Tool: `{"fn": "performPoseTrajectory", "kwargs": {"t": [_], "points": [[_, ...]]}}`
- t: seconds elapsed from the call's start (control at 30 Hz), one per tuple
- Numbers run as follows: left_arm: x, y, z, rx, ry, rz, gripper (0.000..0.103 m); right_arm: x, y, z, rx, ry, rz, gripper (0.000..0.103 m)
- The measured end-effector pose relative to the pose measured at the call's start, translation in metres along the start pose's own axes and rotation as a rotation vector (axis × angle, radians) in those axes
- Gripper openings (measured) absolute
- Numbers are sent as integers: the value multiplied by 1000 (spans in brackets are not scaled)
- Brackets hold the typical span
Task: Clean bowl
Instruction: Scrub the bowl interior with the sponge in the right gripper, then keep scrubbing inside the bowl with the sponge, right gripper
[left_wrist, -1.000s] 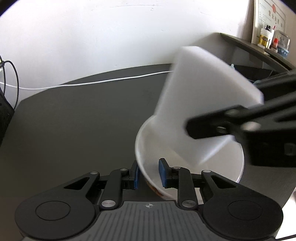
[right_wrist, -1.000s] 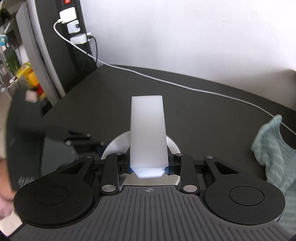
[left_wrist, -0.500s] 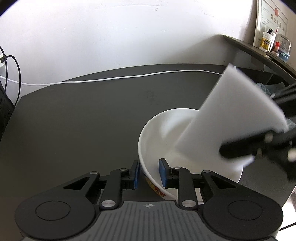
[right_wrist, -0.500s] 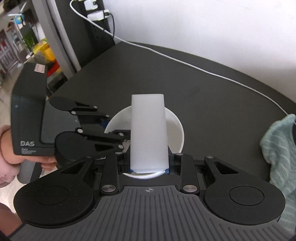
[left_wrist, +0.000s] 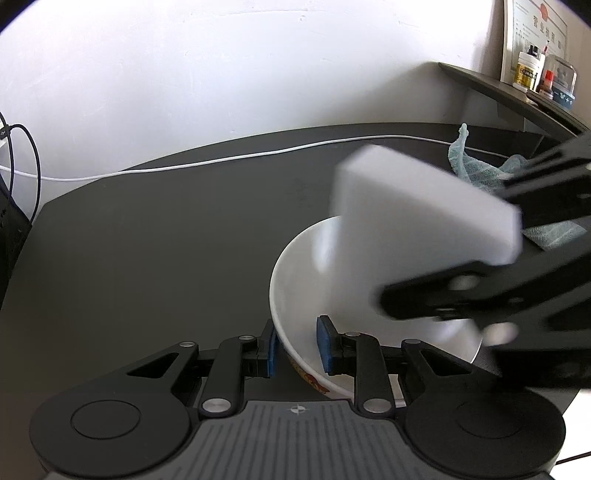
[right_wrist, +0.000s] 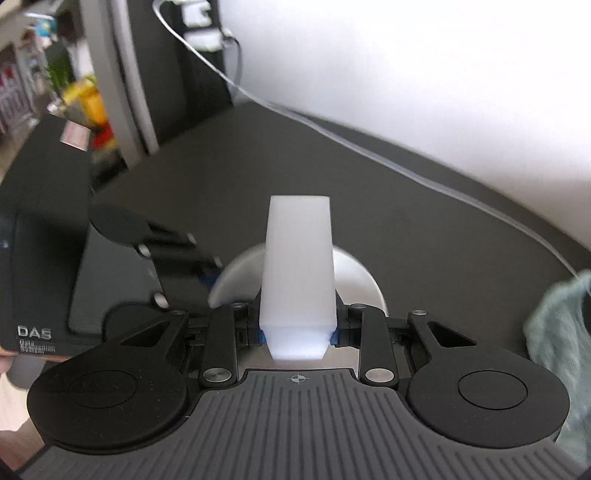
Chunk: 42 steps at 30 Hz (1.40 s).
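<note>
The left gripper (left_wrist: 295, 343) pinches the near rim of the white bowl (left_wrist: 295, 280) to steady it on the dark surface (left_wrist: 166, 240), while the right gripper (right_wrist: 297, 334), clamped on a white sponge (right_wrist: 298, 258), angles it into the bowl for wiping.

The left gripper (left_wrist: 295, 343) pinches the bowl (left_wrist: 295, 280) rim, one pad inside, one outside. The right gripper (right_wrist: 297, 334) clamps the sponge (right_wrist: 298, 266) — block projecting forward, tilted down into the bowl.

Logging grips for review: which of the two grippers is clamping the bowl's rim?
The left gripper: its blue pads straddle the white bowl rim. The right gripper holds the white sponge.
</note>
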<state>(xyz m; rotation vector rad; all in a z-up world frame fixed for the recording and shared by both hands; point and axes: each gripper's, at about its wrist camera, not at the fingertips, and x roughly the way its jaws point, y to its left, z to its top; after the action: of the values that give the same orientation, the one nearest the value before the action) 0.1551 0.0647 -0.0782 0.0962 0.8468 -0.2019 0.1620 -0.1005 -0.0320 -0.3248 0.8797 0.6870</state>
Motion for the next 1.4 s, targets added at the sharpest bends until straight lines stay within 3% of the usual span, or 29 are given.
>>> {"fn": "performPoseTrajectory", "kwargs": {"t": [0.23, 0.37, 0.63, 0.77, 0.83, 0.97, 1.13, 1.27, 1.4], "points": [[-9, 3, -4, -20, 2, -18, 24, -39, -9, -16, 51, -101, -4, 31], [-4, 0, 3, 8, 0, -2, 26, -16, -12, 2, 96, -84, -5, 31], [3, -3, 13, 70, -12, -29, 27, 2, -18, -8, 147, -37, 18, 31], [-6, -1, 3, 80, 20, -72, 20, 0, -15, -5, 136, -26, -30, 31], [-14, -4, -6, 88, 25, -68, 20, -5, -12, -4, 119, -27, -73, 31], [-23, -8, -16, 71, 22, -49, 18, -15, -8, -5, 105, -48, -78, 31], [-21, -13, -18, 65, 22, -37, 18, -4, 3, 5, 75, -115, -38, 31], [-18, -13, -17, 63, 20, -21, 18, 8, 10, 11, 63, -121, 31, 31], [-16, -13, -16, 47, 10, 10, 20, 10, 18, 18, 2, -116, -85, 30]]}}
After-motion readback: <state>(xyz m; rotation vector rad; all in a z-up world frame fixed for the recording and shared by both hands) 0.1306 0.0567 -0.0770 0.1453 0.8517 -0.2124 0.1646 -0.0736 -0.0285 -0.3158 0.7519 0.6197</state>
